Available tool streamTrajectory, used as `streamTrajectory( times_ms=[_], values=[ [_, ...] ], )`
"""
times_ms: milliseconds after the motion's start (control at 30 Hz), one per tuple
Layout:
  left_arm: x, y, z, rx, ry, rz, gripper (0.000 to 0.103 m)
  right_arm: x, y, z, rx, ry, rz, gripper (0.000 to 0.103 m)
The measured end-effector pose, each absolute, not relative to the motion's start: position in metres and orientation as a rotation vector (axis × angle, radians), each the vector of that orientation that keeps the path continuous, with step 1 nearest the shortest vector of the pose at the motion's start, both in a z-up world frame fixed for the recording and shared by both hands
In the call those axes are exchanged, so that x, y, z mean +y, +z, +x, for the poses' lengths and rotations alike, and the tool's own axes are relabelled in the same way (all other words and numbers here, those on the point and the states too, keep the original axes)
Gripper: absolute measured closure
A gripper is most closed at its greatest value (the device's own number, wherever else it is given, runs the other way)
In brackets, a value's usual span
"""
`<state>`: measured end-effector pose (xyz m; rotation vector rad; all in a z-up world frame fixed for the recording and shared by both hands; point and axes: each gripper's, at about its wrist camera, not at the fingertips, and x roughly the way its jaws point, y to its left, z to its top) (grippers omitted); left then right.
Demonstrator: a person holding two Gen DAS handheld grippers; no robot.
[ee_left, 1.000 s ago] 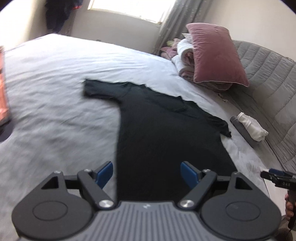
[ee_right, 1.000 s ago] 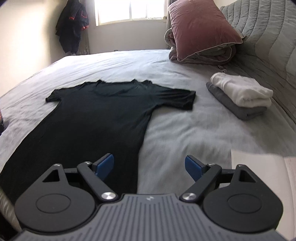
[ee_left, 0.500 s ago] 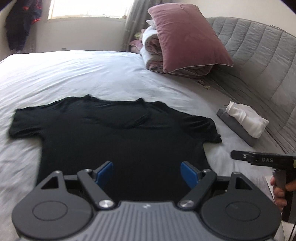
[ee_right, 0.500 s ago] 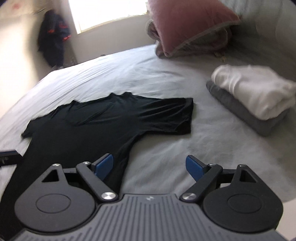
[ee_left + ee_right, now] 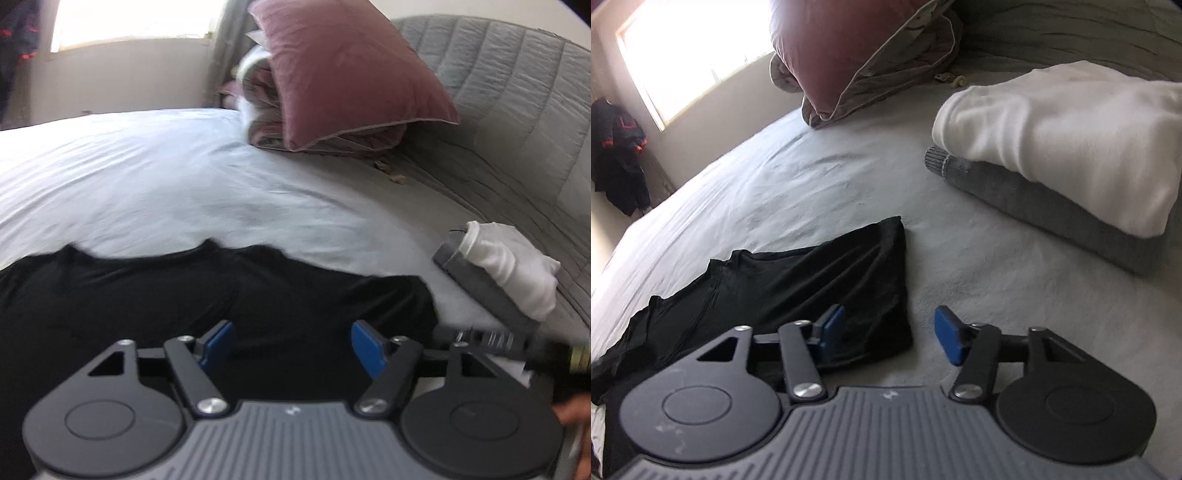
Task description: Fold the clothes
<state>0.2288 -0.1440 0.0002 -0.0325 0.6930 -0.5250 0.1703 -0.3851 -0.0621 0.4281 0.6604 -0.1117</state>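
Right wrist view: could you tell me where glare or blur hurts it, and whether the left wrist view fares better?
Right wrist view: the window is blown out white, and the folded white garment smears. Left wrist view: the black T-shirt edges are soft, and the window glares.

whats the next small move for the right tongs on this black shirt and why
Probably lower the right tongs onto the sleeve edge of the black shirt and finish closing. Their jaws are closing, but the pads straddle the sleeve's edge without pinching it, and the shirt lies flat and unfolded on the bed.
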Motion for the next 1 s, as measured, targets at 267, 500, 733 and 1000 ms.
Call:
streamTrajectory(
  times_ms=[267,500,733,1000],
  values=[
    [-0.226,0.001,0.282,0.896,-0.732,-0.072,0.041,-0.406,-0.078,0.162,0.596,-0.02,0.528,0.066],
    [-0.31,-0.02,0.307,1.029,-0.777,0.075,0.041,-0.404,-0.076,0.165,0.593,0.02,0.541,0.072],
    [-0.343,-0.03,0.3,1.007,-0.689,0.205,0.042,-0.404,-0.076,0.164,0.598,0.021,0.562,0.082],
    [-0.355,-0.03,0.292,0.956,-0.562,0.259,0.084,-0.396,-0.072,0.161,0.6,0.026,0.545,0.092]
  ],
)
